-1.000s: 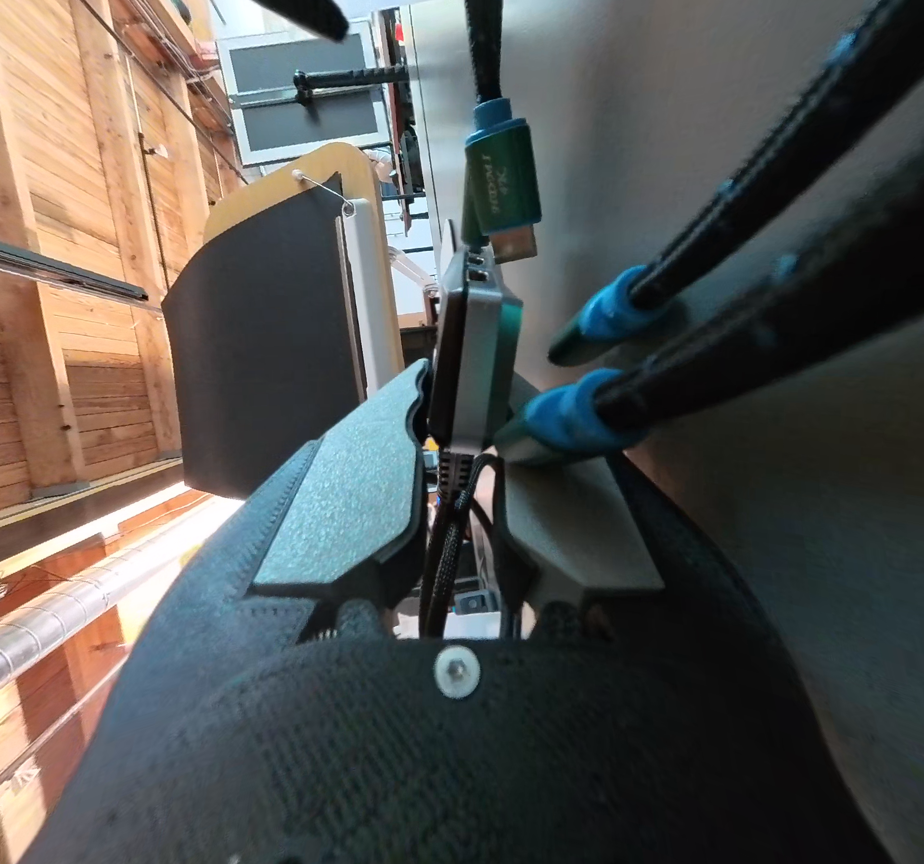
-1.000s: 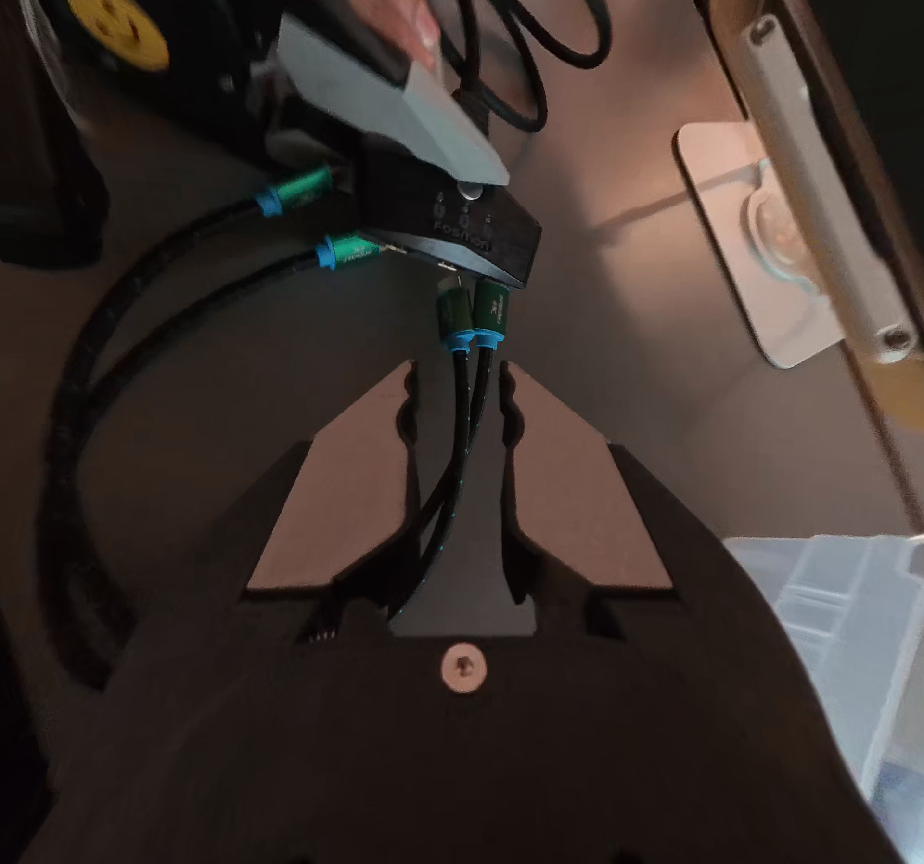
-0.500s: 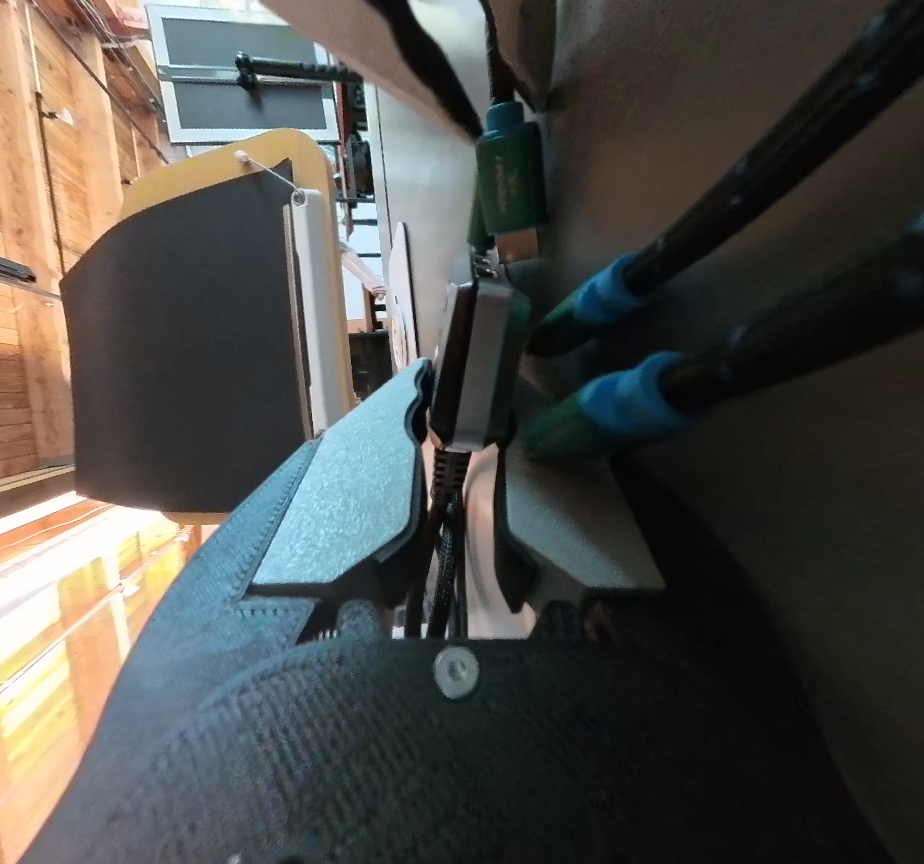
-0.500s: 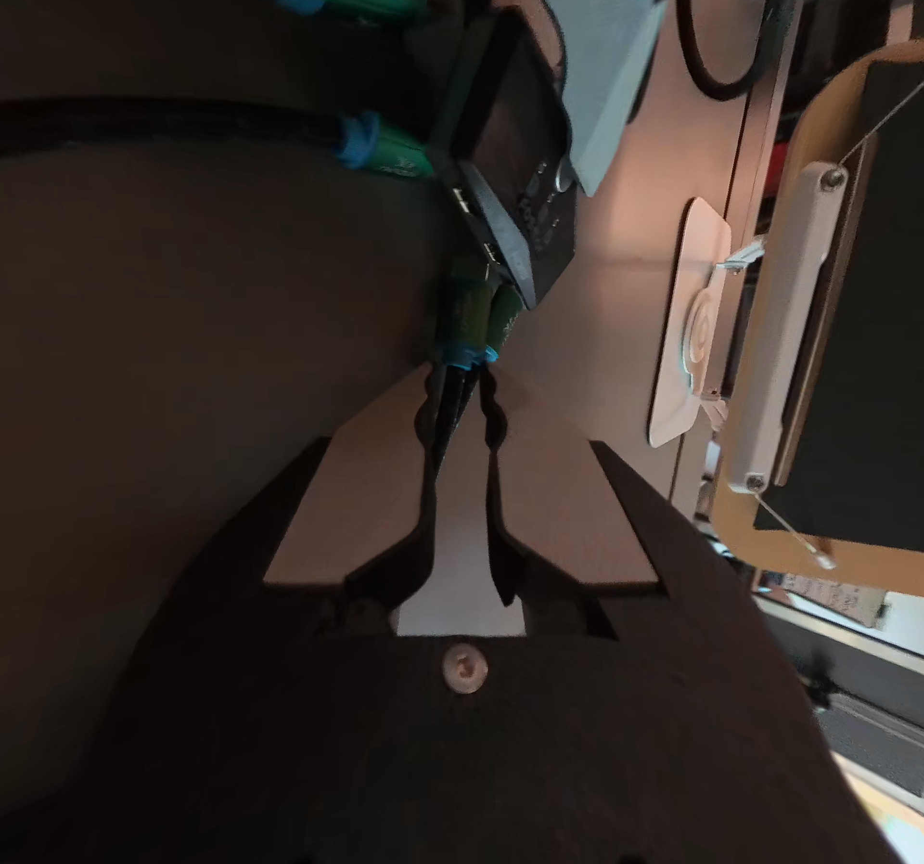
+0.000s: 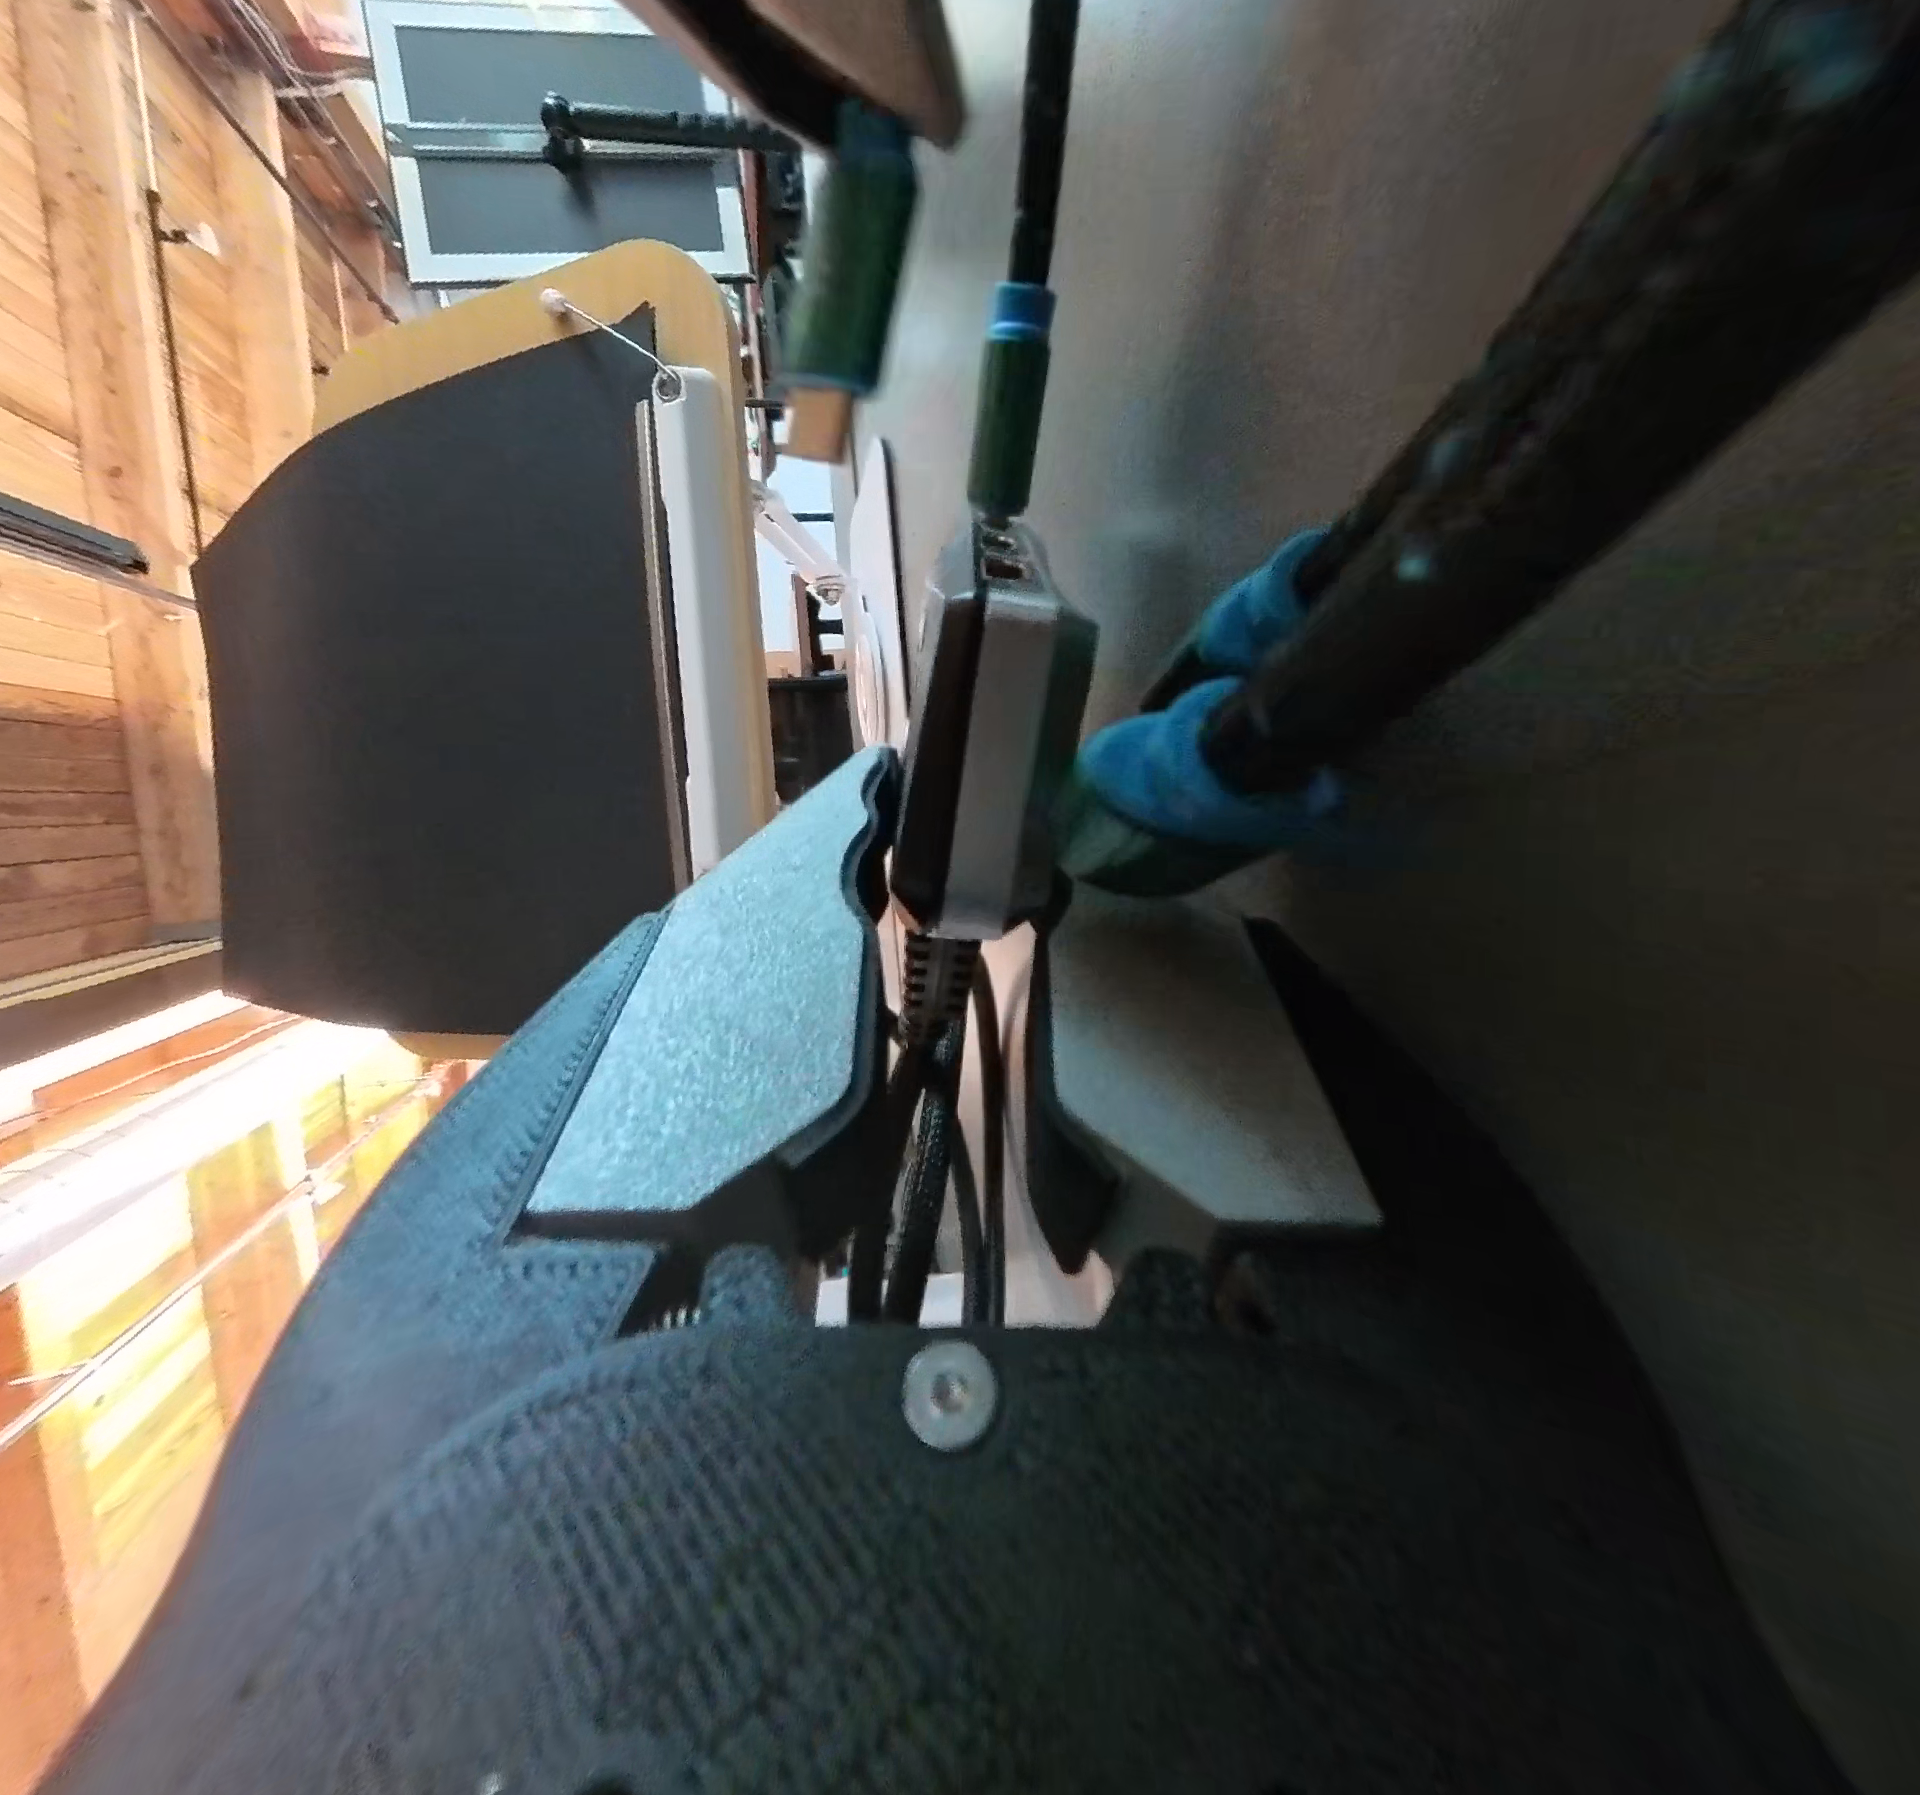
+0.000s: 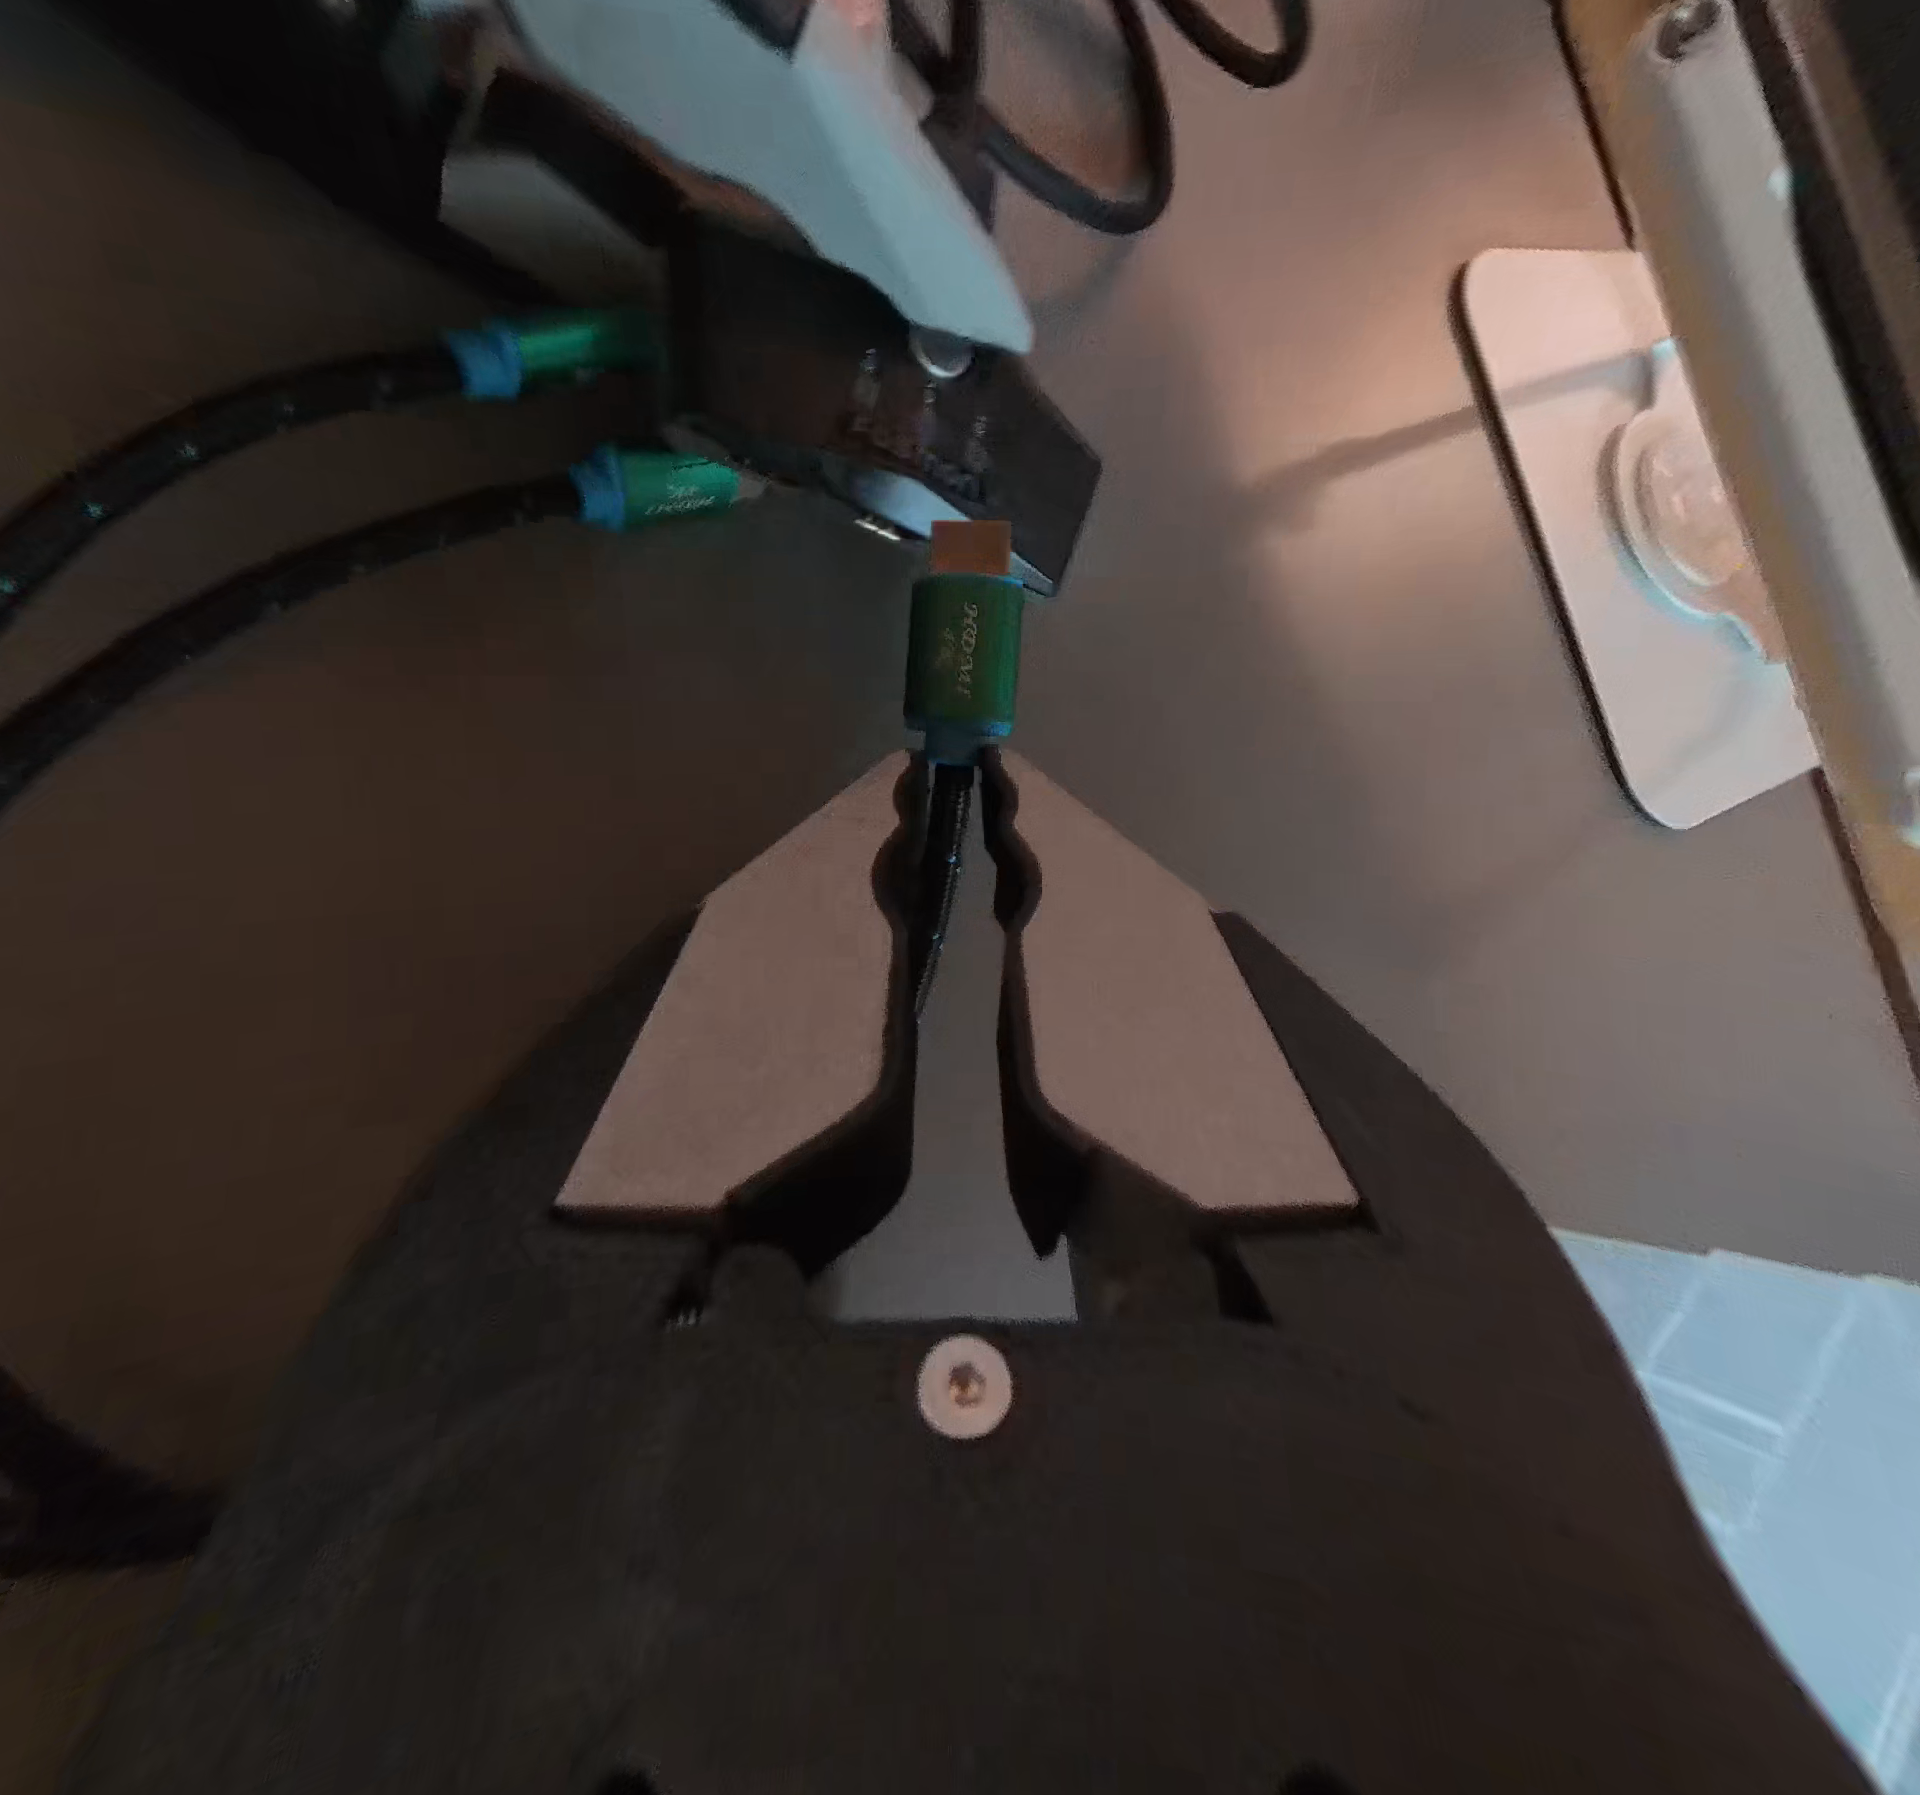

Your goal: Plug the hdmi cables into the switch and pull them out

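Grey counter (image 6: 1299,810) underneath. Switch (image 5: 987,758) is clamped edge-on in left tool (image 5: 961,852). Cable behind green plug (image 6: 961,649) is pinched by right tool (image 6: 954,789); plug sits unplugged just short of switch, long axis aimed at its ports.

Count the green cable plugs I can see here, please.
4: two on the switch's left side, one in its end, one pulled free, its cable in the right fingers.

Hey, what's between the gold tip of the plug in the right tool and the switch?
Nothing: in the left wrist view the gold tip hangs clear of the switch, only background between them; another green plug stays plugged in alongside.
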Demonstrator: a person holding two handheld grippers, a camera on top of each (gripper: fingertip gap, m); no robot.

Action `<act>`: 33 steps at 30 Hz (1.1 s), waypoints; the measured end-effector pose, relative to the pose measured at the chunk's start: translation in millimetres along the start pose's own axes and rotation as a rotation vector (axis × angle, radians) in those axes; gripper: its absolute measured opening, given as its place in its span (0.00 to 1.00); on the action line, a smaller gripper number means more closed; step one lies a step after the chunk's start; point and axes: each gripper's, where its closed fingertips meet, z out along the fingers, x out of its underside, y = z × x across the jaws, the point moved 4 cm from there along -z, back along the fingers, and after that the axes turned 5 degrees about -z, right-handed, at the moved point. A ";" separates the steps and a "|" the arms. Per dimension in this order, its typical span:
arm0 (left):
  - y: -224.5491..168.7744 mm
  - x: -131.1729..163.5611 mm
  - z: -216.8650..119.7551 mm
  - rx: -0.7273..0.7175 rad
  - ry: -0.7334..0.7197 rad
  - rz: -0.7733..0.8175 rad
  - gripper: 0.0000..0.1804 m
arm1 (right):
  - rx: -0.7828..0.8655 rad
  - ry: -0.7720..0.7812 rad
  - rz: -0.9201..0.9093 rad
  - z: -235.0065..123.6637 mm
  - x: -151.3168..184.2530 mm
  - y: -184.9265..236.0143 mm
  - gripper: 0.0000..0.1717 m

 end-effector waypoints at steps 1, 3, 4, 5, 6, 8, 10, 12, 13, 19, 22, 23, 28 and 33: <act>-0.4 0.2 0.4 0.006 0.000 -0.006 0.12 | -0.001 -0.009 0.024 -4.3 0.1 -3.6 0.04; 0.7 0.0 -0.2 0.001 -0.002 -0.009 0.12 | -0.010 -0.033 0.078 -12.8 0.6 -8.8 0.04; 1.5 0.1 -0.5 -0.005 -0.001 -0.006 0.12 | -0.008 -0.043 0.118 -17.9 1.7 -12.6 0.04; 2.1 0.5 -0.6 -0.009 0.003 -0.003 0.12 | 0.013 -0.066 0.159 -24.6 2.7 -18.4 0.04; 2.7 1.0 -0.4 -0.015 0.008 0.001 0.12 | 0.052 -0.085 0.204 -32.8 4.9 -25.7 0.04; 4.3 2.2 0.2 -0.027 0.018 0.008 0.12 | 0.186 -0.068 0.264 -51.6 15.3 -41.5 0.04; 8.8 3.8 1.0 -0.052 0.032 -0.005 0.12 | 0.343 -0.010 0.267 -72.2 25.5 -50.3 0.04; 16.9 5.3 0.6 -0.094 0.043 -0.043 0.12 | 0.443 0.051 0.252 -90.8 28.0 -47.6 0.04; 21.6 6.3 0.0 -0.114 0.046 -0.075 0.12 | 0.479 0.063 0.235 -98.9 23.7 -43.1 0.04; 47.0 11.3 -6.8 -0.216 0.062 -0.267 0.12 | 0.504 0.140 0.192 -127.8 13.4 -29.2 0.04; 58.0 12.3 -11.6 -0.279 0.057 -0.316 0.12 | 0.276 0.114 0.328 -112.9 21.7 -15.3 0.04; 60.6 14.2 -12.4 -0.296 0.062 -0.325 0.12 | 0.253 0.119 0.366 -106.3 28.3 -15.5 0.04; 67.4 19.1 -17.7 -0.347 0.057 -0.340 0.12 | 0.119 0.090 0.531 -62.4 49.7 -14.2 0.04; 70.7 19.0 -19.5 -0.354 0.039 -0.376 0.12 | 0.019 0.092 0.455 -5.8 43.0 0.2 0.04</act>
